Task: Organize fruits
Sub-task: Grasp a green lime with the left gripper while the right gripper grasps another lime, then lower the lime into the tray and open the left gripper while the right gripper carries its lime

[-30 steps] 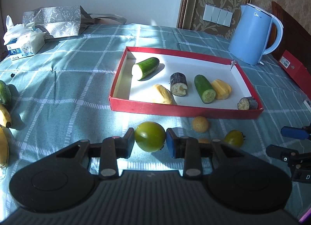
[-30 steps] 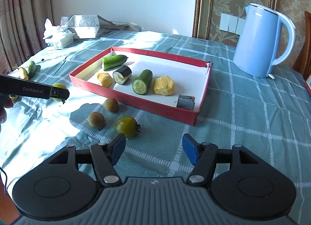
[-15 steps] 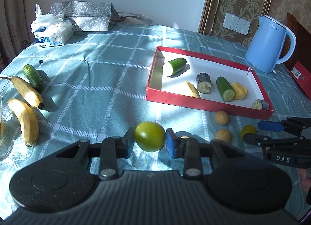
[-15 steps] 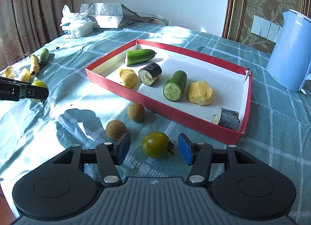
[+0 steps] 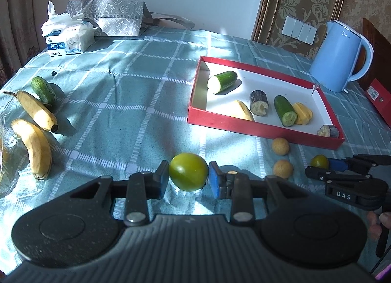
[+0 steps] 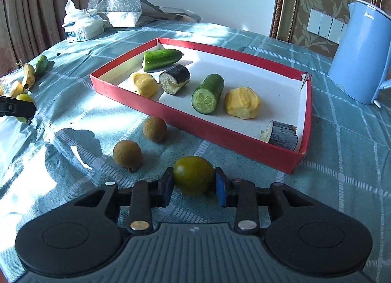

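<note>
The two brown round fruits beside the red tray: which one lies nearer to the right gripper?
The lower brown fruit, the one farther from the red tray. It lies just left of the right gripper, whose jaws are closing around a green tomato. The other brown fruit almost touches the tray wall.

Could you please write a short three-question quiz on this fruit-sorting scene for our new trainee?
1. True or false: the shallow red cardboard tray holds two green cucumber pieces.
2. How many small round brown fruits lie beside the tray?
3. What sits between the right tongs: A a yellow banana, B a round green tomato, C a blue kettle?

Key: 1 true (two cucumber pieces); 2 two; 3 B.
</note>
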A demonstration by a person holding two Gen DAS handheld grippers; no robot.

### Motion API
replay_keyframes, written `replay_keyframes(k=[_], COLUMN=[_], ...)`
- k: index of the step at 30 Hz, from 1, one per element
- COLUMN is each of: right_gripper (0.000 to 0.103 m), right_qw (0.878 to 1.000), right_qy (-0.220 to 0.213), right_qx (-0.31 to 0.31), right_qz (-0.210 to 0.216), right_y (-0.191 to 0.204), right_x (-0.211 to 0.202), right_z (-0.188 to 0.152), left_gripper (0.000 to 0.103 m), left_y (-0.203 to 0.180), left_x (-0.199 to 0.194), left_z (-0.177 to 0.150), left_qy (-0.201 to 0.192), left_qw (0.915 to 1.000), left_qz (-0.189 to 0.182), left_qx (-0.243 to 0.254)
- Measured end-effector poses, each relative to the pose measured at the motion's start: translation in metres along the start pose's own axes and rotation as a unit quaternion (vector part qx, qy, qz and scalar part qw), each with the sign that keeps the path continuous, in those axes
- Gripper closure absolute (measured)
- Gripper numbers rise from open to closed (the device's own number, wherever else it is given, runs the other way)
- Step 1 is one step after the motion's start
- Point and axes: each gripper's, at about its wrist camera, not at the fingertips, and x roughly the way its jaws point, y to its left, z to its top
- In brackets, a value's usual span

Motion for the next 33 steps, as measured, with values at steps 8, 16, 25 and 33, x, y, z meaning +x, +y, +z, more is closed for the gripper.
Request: replay_keyframes(k=[8,16,25,33], right_gripper=[0.069,0.069,0.069,0.069], right_qw=[0.999,0.996,0.989,0.987], right_qy=[-0.021,-0.027,-0.022,-0.012], right_qx=[0.029,0.077,0.120,0.131], right_qz=[-0.011,-0.043,-0.087,-0.095], right_y=[-0.013,-0.030,-0.045,-0.048], right_x=[-0.042,-0.083,-0.104,-0.102], right_z=[-0.007,-0.025,-0.043,-0.048], left_gripper=[0.072,0.072,0.072,0.072], left_y=[-0.028,-0.073,-0.101,-0.108], left_x=[0.013,0.045,0.082,0.110], left_z=[0.024,0.065,0.086,0.102], left_qy=[-0.014,-0.032,-0.022,-0.020], left_qw=[0.9984,0.9916,0.9864,0.9872], left_qz=[-0.036,-0.080,-0.104,-0.097], left_qx=[0.041,0.096,0.125,0.125])
